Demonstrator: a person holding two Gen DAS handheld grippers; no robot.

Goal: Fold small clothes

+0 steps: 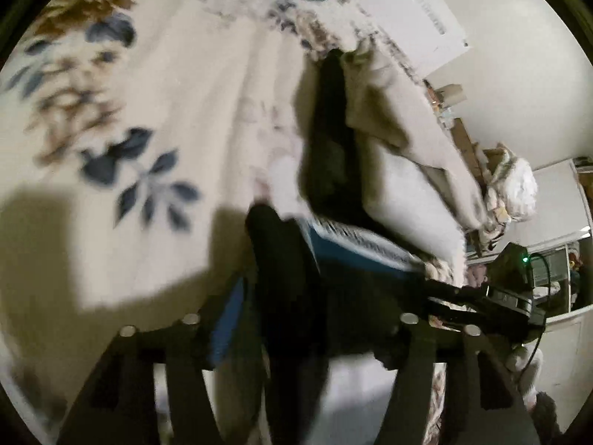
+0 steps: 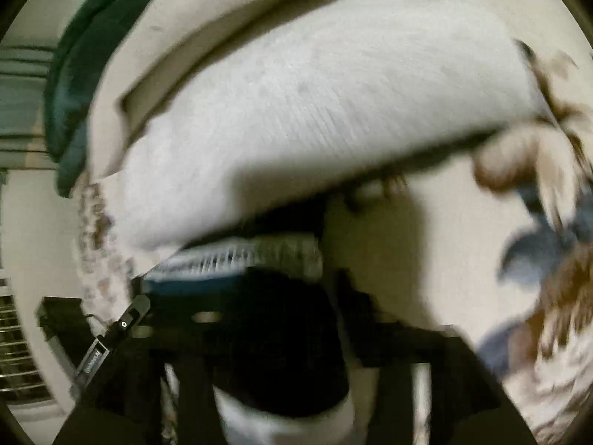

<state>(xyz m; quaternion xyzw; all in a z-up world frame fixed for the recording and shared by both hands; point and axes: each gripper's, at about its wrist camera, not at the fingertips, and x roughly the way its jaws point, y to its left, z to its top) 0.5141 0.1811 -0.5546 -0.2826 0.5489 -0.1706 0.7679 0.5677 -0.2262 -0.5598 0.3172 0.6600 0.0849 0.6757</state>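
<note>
The small garment (image 1: 285, 289), a dark piece with a blue part and a white ribbed edge, lies on the flowered bedcover (image 1: 111, 111) just near a pile of pale folded cloth (image 1: 407, 200), and both views are blurred. The left gripper (image 1: 296, 333) and the right gripper (image 2: 281, 352) each have the dark cloth between their half-spread jaws, but whether the pads press it cannot be told. The step seems to be taking hold for a fold; next, both need a firm pinch on the edge.

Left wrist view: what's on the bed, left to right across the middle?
Floral bedspread → black garment → folded beige cloth → crumpled white bundle by the wall.
</note>
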